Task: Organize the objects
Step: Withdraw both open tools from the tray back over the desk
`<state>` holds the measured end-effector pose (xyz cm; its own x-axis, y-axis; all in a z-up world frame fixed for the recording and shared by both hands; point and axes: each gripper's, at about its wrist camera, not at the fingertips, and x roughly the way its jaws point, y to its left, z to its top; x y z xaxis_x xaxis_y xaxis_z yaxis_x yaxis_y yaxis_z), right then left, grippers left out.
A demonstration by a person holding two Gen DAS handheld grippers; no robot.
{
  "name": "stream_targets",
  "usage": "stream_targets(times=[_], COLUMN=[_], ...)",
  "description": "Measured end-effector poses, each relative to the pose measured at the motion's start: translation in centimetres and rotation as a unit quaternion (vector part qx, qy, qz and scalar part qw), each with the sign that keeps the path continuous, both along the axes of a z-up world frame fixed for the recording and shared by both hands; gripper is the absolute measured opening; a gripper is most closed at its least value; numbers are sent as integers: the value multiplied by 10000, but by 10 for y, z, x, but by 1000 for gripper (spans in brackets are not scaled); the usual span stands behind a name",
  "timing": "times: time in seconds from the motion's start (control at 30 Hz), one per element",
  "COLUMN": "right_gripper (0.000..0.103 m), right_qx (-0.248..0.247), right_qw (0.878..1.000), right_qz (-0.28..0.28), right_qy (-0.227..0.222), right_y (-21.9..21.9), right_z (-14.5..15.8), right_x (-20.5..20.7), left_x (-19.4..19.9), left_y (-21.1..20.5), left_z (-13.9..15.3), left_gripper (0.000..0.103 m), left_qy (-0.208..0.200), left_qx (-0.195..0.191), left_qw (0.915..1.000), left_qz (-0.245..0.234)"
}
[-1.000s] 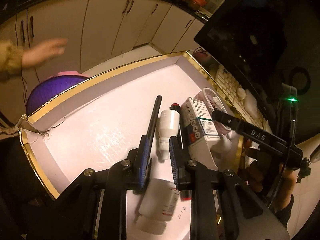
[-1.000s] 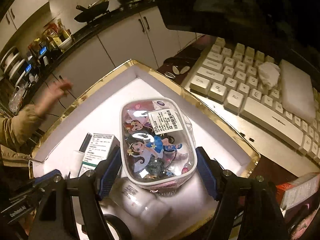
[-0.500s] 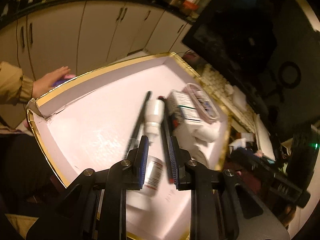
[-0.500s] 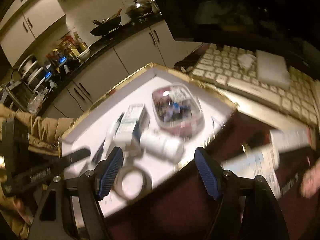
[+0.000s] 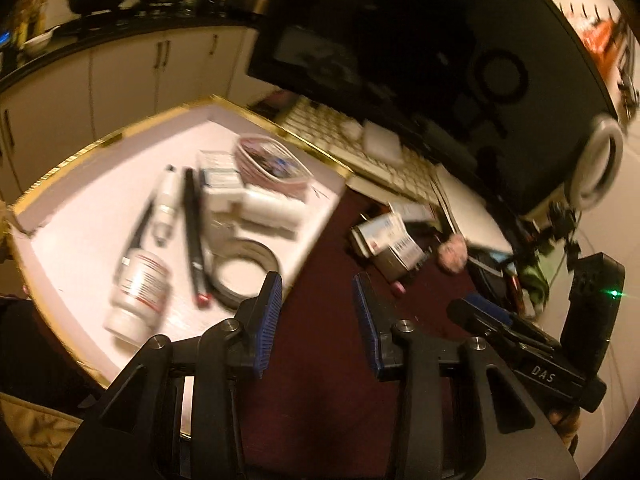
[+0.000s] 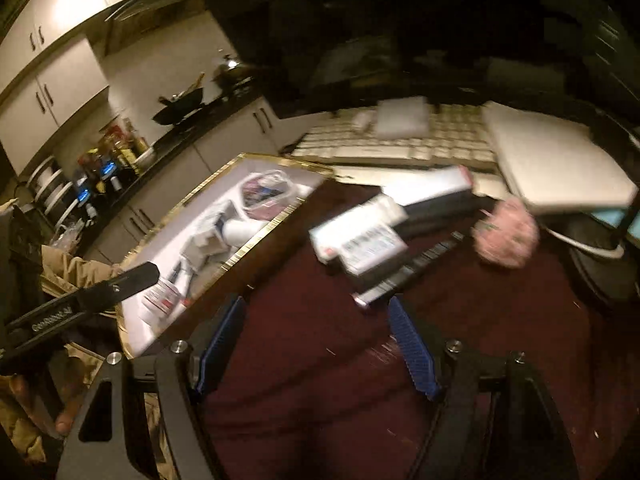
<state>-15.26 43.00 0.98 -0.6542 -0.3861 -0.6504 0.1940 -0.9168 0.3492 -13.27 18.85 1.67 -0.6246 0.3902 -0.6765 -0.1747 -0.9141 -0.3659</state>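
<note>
Left wrist view, gold-rimmed white box (image 5: 256, 116), blurred white bottle (image 5: 138, 294), black pen (image 5: 194, 236)

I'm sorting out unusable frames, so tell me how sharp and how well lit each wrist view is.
Left wrist view: warm, dim light; motion blur smears the tray contents and keyboard, while the left gripper stays sharp; fisheye bends the cabinets. Right wrist view: darker, the top nearly black; boxes and pink ball blurred, the right gripper crisp.
</note>
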Motion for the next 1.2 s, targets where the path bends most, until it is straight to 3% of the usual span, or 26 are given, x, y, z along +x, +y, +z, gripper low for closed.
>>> stream_targets(times=[0.4, 0.6, 0.87, 1.2], right_gripper=[74, 66, 66, 66], right_qx=[-517, -320, -345, 175], right_qw=[9970, 9951, 9957, 9912], right_qz=[-268, -606, -516, -983], right_qy=[-504, -713, -692, -863], right_y=[31, 22, 4, -21], right_z=[-23, -30, -26, -28], right_x=[-22, -51, -66, -84], left_x=[1, -2, -10, -9], left_y=[28, 17, 0, -16], left_z=[-6, -12, -16, -21], left_gripper=[35, 35, 35, 35], left_qy=[-73, -101, -116, -152], left_qx=[-172, -71, 87, 299], left_qw=[9995, 9997, 9997, 9994], left_qz=[-259, -189, -172, -118])
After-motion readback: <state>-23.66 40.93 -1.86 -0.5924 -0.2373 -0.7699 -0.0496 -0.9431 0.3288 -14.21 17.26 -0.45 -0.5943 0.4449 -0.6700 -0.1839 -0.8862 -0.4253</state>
